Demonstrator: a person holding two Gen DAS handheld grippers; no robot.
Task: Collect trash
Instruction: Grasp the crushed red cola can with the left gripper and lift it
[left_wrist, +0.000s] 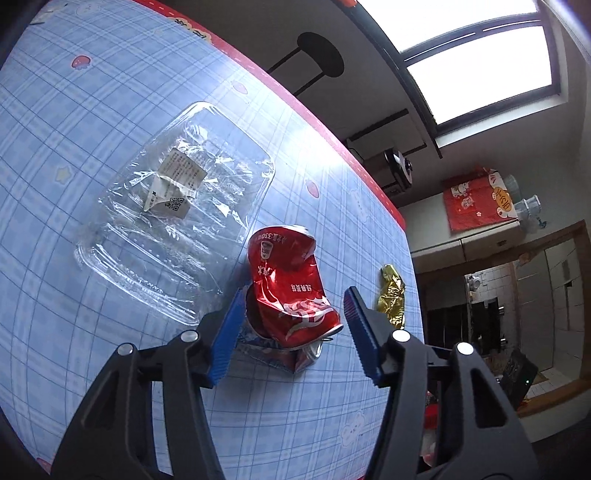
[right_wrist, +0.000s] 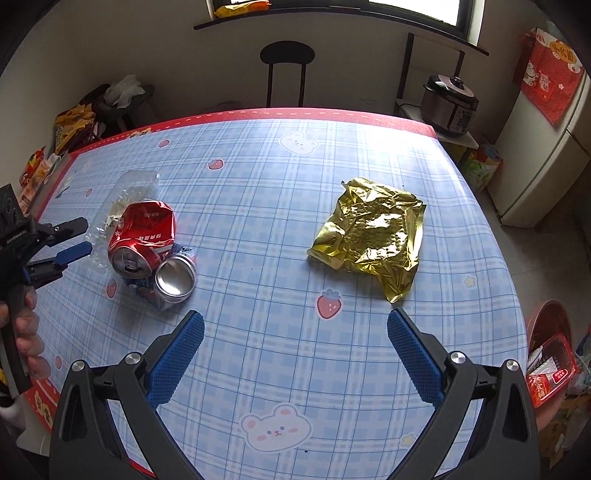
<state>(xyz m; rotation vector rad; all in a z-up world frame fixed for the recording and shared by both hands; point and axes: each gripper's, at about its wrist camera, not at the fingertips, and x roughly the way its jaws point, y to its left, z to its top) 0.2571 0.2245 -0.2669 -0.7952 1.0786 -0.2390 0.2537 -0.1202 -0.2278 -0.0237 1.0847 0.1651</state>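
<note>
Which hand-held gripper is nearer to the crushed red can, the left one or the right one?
Left. The left hand-held gripper has its fingers on either side of the crushed red can; the right hand-held gripper hovers apart, over bare tablecloth.

The surface (right_wrist: 295, 206) wears a pale blue plaid cloth printed with pink strawberries, white bears and yellow stars, edged in red. The crushed can (right_wrist: 142, 238) is red with white lettering; a second can (right_wrist: 174, 277) shows a silver base. The wrapper (right_wrist: 369, 236) is shiny gold. The clear plastic tray (left_wrist: 173, 206) holds a cream label printed in black. Both the left tool (left_wrist: 291, 325) and the right tool (right_wrist: 295, 354) have black arms and blue pads.
</note>
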